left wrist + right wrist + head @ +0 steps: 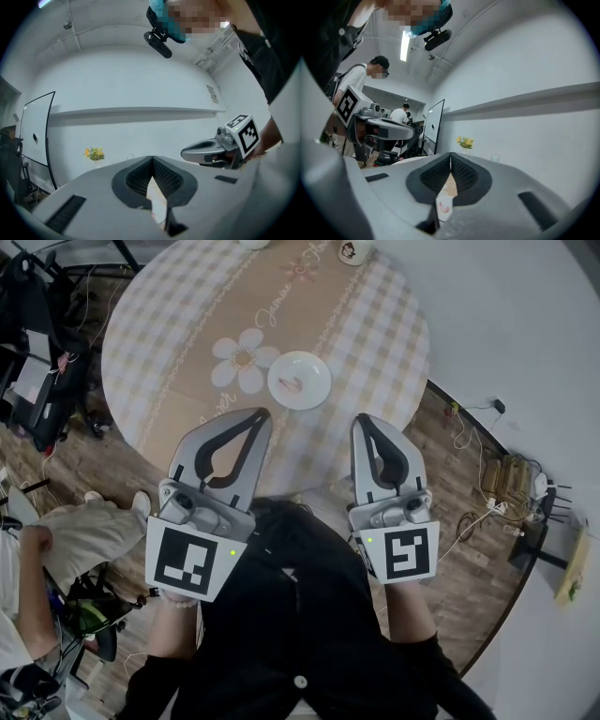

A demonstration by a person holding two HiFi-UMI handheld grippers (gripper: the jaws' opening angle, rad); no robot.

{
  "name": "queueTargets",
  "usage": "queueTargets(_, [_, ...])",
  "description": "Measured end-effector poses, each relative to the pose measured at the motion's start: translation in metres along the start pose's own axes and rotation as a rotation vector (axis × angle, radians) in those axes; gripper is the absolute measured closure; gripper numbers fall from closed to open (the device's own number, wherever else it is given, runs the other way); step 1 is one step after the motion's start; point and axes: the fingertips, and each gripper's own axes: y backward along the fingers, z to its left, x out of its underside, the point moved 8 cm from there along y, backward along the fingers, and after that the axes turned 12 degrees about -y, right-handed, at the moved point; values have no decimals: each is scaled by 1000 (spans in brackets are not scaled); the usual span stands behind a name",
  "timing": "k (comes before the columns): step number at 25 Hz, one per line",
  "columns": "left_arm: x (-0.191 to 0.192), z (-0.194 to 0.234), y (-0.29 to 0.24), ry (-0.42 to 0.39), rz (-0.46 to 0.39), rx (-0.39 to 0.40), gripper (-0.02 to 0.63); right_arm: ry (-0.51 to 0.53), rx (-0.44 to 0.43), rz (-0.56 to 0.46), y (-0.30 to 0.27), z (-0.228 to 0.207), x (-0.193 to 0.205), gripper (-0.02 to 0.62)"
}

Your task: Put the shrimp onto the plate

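Head view: one round table point(169, 334), draped in a checked cloth with a beige daisy-printed band, is seen from above. Two grey plastic tongs, the left gripper point(260, 414) and the right gripper point(365, 419), are held with jaws pressed together, empty. One small pink shrimp point(291, 384) is laid on one round white plate point(319, 371).

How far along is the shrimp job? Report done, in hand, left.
Done, it seems: a small pink shrimp lies on the white plate. In hand: nothing. The left tongs and right tongs are both shut and empty, short of the plate. Left: nothing that shows.
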Motion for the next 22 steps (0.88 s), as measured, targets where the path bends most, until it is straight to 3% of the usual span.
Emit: queueTargets(22, [3,1,2,5,1,1,606,-6,-13,32,-3,7,3,594])
